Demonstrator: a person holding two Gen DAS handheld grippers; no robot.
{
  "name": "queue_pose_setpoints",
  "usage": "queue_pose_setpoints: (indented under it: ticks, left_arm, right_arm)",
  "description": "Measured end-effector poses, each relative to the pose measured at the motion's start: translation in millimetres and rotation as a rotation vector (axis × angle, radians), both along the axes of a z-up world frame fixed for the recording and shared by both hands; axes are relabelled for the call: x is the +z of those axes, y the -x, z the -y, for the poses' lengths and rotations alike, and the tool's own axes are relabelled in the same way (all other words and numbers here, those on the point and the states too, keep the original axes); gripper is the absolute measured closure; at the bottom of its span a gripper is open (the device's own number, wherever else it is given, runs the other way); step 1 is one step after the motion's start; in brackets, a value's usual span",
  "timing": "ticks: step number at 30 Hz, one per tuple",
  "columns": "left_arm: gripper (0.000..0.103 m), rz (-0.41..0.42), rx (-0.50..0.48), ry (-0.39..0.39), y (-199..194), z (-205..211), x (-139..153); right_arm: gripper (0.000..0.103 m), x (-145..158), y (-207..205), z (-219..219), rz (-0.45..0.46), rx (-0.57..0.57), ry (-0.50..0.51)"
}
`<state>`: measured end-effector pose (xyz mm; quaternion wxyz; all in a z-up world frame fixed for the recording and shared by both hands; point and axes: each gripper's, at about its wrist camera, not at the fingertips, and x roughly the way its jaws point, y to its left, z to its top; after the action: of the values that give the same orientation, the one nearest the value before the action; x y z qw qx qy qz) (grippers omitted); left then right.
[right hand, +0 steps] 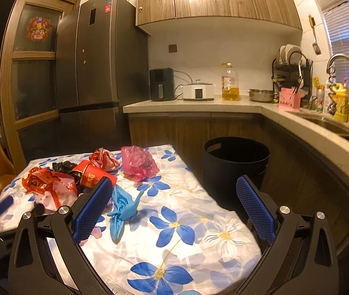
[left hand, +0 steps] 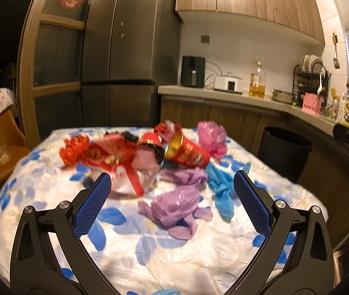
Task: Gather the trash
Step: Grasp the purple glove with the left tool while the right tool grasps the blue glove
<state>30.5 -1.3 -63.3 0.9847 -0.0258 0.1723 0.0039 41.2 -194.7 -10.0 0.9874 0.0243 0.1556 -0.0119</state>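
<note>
Hovering left gripper [left hand: 172, 189] and right gripper [right hand: 174, 196], jaws spread, above table [right hand: 223, 253] edge beside bin [right hand: 235, 162]

A dark fridge [right hand: 93, 56] stands left of the counter [right hand: 191, 105] bearing an oil bottle [right hand: 230, 82].

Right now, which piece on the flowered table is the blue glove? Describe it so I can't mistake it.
Start at the table with the blue-flowered cloth and look to the side nearest the black bin. The blue glove lies crumpled flat on the cloth, just this side of the pink bag. It alone is bright sky blue; its neighbours are pink, lilac or red.
</note>
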Motion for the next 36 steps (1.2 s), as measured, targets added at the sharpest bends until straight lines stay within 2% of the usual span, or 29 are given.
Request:
queue_pose_setpoints:
  ticks: [3, 7, 10, 11, 13, 15, 16, 18, 19, 20, 21, 24, 28, 30, 32, 36]
  left_arm:
    - [0.007, -0.03, -0.008, 0.02, -16, -1, -20]
    - [0.011, -0.039, -0.001, 0.029, -35, -2, -34]
    - [0.02, -0.061, 0.001, 0.02, -51, -2, -42]
    - [0.024, -0.071, -0.002, 0.016, -56, -1, -44]
    - [0.032, -0.114, -0.009, 0.009, -66, 0, -51]
    - [0.046, -0.154, -0.027, 0.014, -74, 0, -58]
    - [0.049, -0.168, -0.031, 0.017, -76, 0, -60]
    - [0.068, -0.197, -0.047, 0.03, -82, -2, -65]
    - [0.074, -0.206, -0.056, 0.038, -84, -3, -67]
    - [0.086, -0.214, -0.065, 0.053, -85, -5, -68]
    - [0.093, -0.214, -0.07, 0.066, -85, -7, -69]
    - [0.098, -0.185, -0.076, 0.113, -79, -15, -64]
    - [0.099, -0.117, -0.054, 0.159, -65, -28, -49]
    - [0.1, -0.096, -0.042, 0.182, -61, -34, -42]
    - [0.1, -0.08, -0.036, 0.2, -59, -38, -37]
    - [0.1, -0.072, -0.039, 0.193, -59, -38, -31]
  right_arm:
    - [0.011, -12, -11, -2, -0.008, 0.015, 0.0]
    - [0.012, -25, -22, -3, -0.017, 0.033, -0.012]
    - [0.015, -33, -31, -5, -0.025, 0.045, -0.014]
    - [0.019, -37, -35, -7, -0.032, 0.055, -0.014]
    - [0.022, -44, -43, -11, -0.047, 0.077, -0.01]
    - [0.025, -50, -48, -16, -0.06, 0.104, -0.01]
    - [0.025, -53, -50, -18, -0.066, 0.112, -0.009]
    - [0.03, -61, -58, -24, -0.088, 0.131, -0.001]
    - [0.032, -65, -62, -28, -0.102, 0.14, 0.002]
    - [0.035, -69, -66, -31, -0.115, 0.15, 0.001]
    - [0.04, -73, -69, -33, -0.125, 0.158, 0.0]
    - [0.041, -85, -79, -40, -0.144, 0.185, -0.01]
    - [0.041, -97, -95, -49, -0.176, 0.215, -0.032]
    - [0.036, -102, -105, -52, -0.199, 0.22, -0.044]
    - [0.036, -108, -115, -57, -0.223, 0.225, -0.054]
    - [0.036, -119, -134, -67, -0.281, 0.235, -0.06]
